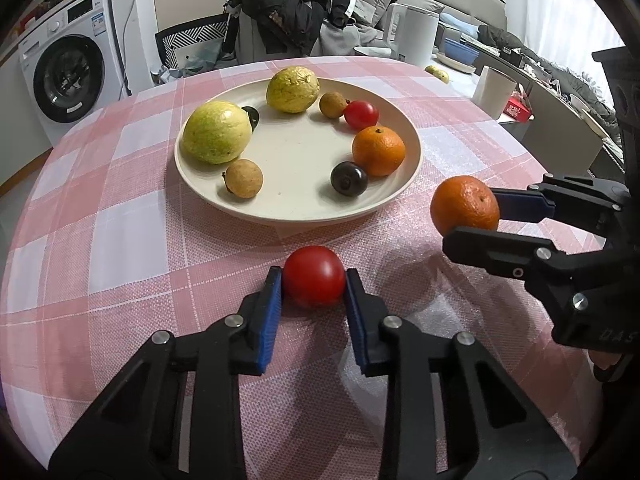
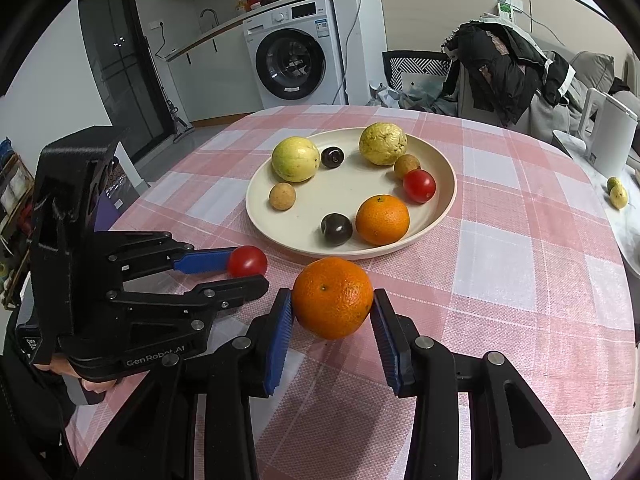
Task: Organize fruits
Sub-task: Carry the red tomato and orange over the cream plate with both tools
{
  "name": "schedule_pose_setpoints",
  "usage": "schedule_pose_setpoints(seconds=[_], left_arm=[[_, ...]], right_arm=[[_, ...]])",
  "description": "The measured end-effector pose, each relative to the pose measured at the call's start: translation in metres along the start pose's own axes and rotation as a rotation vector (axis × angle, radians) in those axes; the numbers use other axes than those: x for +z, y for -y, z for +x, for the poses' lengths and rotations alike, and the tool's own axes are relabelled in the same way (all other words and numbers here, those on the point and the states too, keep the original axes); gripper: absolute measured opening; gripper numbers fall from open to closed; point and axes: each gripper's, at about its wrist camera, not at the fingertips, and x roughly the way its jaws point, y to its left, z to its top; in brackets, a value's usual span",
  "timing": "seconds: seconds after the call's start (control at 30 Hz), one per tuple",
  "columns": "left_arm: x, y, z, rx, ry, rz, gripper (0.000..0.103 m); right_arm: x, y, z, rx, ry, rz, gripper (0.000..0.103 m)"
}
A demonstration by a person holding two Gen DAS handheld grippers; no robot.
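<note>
**Now: a fruit in each gripper, both beside the plate**

Here my left gripper [image 1: 314, 282] has its blue pads pressed on either side of a red tomato [image 1: 315, 280] — the jaws stand narrow, and the tomato sits low over the pink checked tablecloth [image 1: 120, 240], just short of the cream plate [image 1: 296, 208]. My right gripper [image 2: 332, 308] grips an orange [image 2: 332, 298] between its pads, also close to the plate's near rim. On the plate lie two yellow-green guavas [image 1: 216, 132], two brown longans [image 1: 244, 178], two dark round fruits [image 1: 349, 178], another orange [image 1: 378, 151] and another tomato [image 1: 361, 115] — arranged around the edge.
</note>
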Motion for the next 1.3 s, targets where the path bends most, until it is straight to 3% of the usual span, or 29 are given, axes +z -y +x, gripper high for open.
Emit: schedule_pose_setpoints(seconds=[0.23,0.67,1.3], left_arm=[[-0.001,-0.002,-0.009,0.007,0.024,-0.009,0.027],[0.003,0.005,-0.045,0.081,0.117,0.034,0.027],[0.028,-0.001,-0.064,0.091,0.179,0.007,0.027]], right_arm=[[0.001,0.002,-0.004,0.003,0.028,0.014,0.040],[0.008,0.008,-0.025,0.007,0.166,0.061,0.040],[0.031,0.019,-0.025,-0.041,0.181,0.055,0.040]])
